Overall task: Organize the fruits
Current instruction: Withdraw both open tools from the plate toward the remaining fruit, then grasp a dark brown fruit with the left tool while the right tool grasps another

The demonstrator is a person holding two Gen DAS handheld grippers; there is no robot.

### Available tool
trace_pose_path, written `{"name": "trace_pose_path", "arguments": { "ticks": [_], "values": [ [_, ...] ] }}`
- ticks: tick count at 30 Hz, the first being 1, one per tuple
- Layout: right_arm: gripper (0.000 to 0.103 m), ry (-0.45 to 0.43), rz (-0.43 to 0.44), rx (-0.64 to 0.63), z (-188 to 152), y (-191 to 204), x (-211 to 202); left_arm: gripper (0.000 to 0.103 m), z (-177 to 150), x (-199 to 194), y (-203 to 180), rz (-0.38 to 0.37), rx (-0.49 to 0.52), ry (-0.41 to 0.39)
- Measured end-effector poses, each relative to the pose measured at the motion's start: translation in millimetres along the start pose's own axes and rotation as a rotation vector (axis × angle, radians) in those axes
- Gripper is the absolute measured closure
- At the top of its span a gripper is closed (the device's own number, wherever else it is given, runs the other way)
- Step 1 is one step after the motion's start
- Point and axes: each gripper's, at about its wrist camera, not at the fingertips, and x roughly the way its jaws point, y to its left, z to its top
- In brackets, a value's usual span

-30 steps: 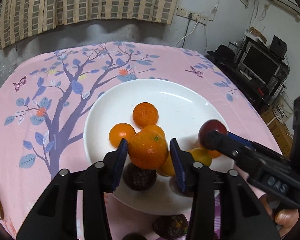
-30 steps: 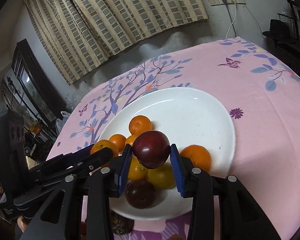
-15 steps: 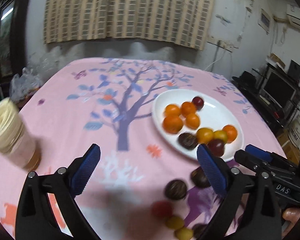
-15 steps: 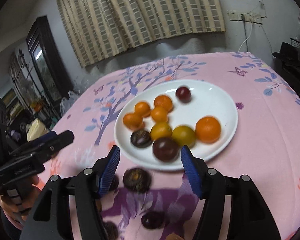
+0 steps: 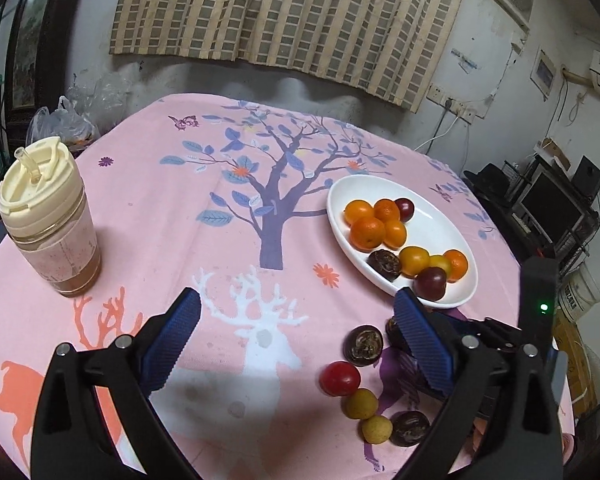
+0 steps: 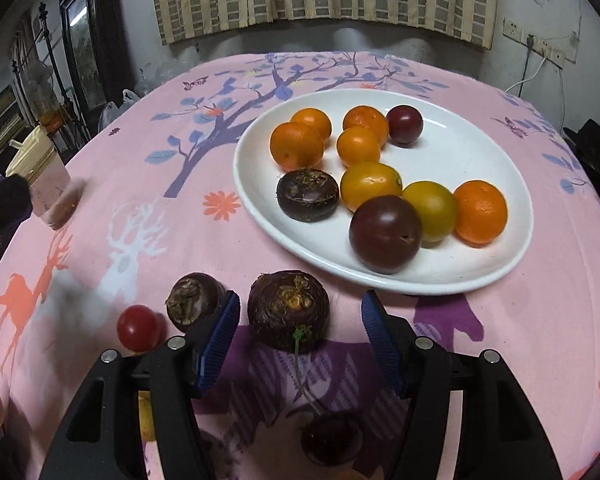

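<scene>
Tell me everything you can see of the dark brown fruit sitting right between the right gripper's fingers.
The dark brown fruit is round and squat with a rough, ridged skin and a dry, tan, crusty patch on top. It rests on the pink tablecloth, just short of the white plate's near rim, not on it. It lies between the open fingers of the right hand-held gripper, with a gap on each side; neither pad touches it. A smaller fruit of the same kind sits apart to its left.
</scene>
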Motion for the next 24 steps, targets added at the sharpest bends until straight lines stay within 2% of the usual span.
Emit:
{"name": "trace_pose_path", "arguments": {
  "ticks": [2, 5, 8, 10, 11, 12, 15, 17, 20, 24],
  "values": [
    [0.059, 0.028, 0.025, 0.004, -1, 0, 5, 0.008, 0, 0, 0, -0.001, 0.0, 0.002],
    [0.06, 0.024, 0.026, 0.003, -5, 1, -1, 0.008, 0, 2, 2, -0.017, -0.017, 0.018],
    [0.06, -0.011, 0.119, 0.046, -7, -3, -22, 0.008, -3, 8, 0, -0.025, -0.012, 0.032],
    [0.06, -0.076, 0.156, 0.068, -5, -7, -45, 0.008, -7, 13, -6, -0.029, 0.025, 0.042],
    [0.06, -0.105, 0.166, 0.079, -5, -9, -54, 0.013, -10, 18, -13, -0.042, 0.065, 0.053],
    [0.06, -0.142, 0.176, 0.097, -4, -12, -66, 0.024, -14, 23, -20, -0.062, 0.102, 0.067],
    [0.06, -0.188, 0.192, 0.142, -5, -23, -82, 0.039, -27, 43, -42, -0.114, 0.216, 0.127],
    [0.06, -0.199, 0.193, 0.153, -5, -27, -86, 0.047, -35, 57, -54, -0.105, 0.287, 0.157],
    [0.06, -0.207, 0.191, 0.165, -3, -34, -89, 0.049, -41, 75, -64, -0.077, 0.334, 0.181],
    [0.06, -0.207, 0.195, 0.182, -5, -38, -91, 0.049, -41, 84, -63, -0.094, 0.331, 0.199]
  ]
}}
